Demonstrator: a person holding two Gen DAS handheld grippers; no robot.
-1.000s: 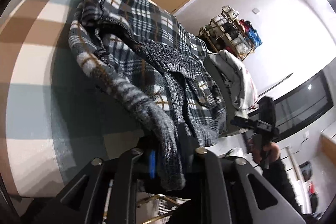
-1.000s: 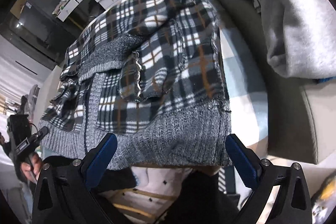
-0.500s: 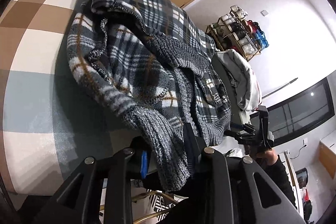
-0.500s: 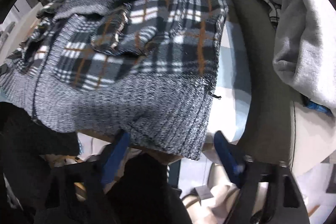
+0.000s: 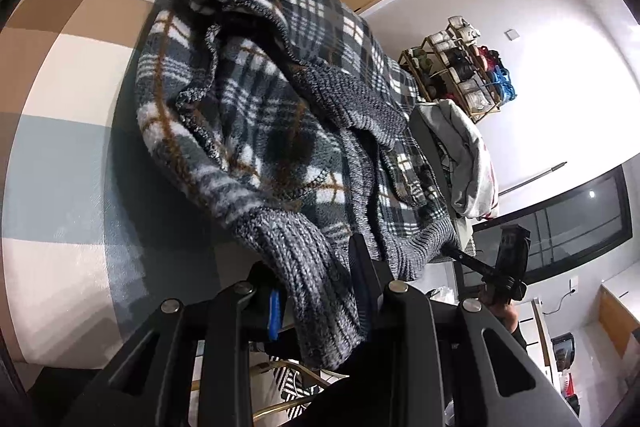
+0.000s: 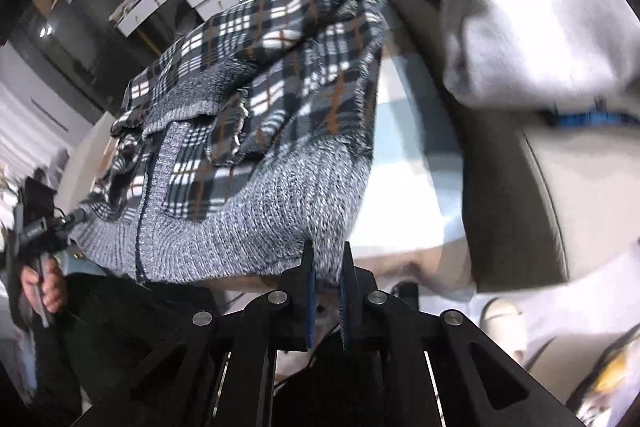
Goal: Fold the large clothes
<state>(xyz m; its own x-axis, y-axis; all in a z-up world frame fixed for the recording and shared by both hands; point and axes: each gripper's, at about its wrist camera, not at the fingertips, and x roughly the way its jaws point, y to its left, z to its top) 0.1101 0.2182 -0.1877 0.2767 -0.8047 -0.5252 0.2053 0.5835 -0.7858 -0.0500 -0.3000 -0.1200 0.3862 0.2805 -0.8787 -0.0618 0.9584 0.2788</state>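
I have the left gripper (image 5: 316, 291) pinching the jacket (image 5: 256, 115) cuff and the right gripper (image 6: 326, 267) clamped on its knit hem.

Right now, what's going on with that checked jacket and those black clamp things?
A person is folding a plaid jacket on a checked tabletop, holding a gripper in each hand. The left gripper is shut on the grey knitted hem at one corner, and the right gripper has pinched the hem at the other corner. A grey sweatshirt is heaped beside the jacket.
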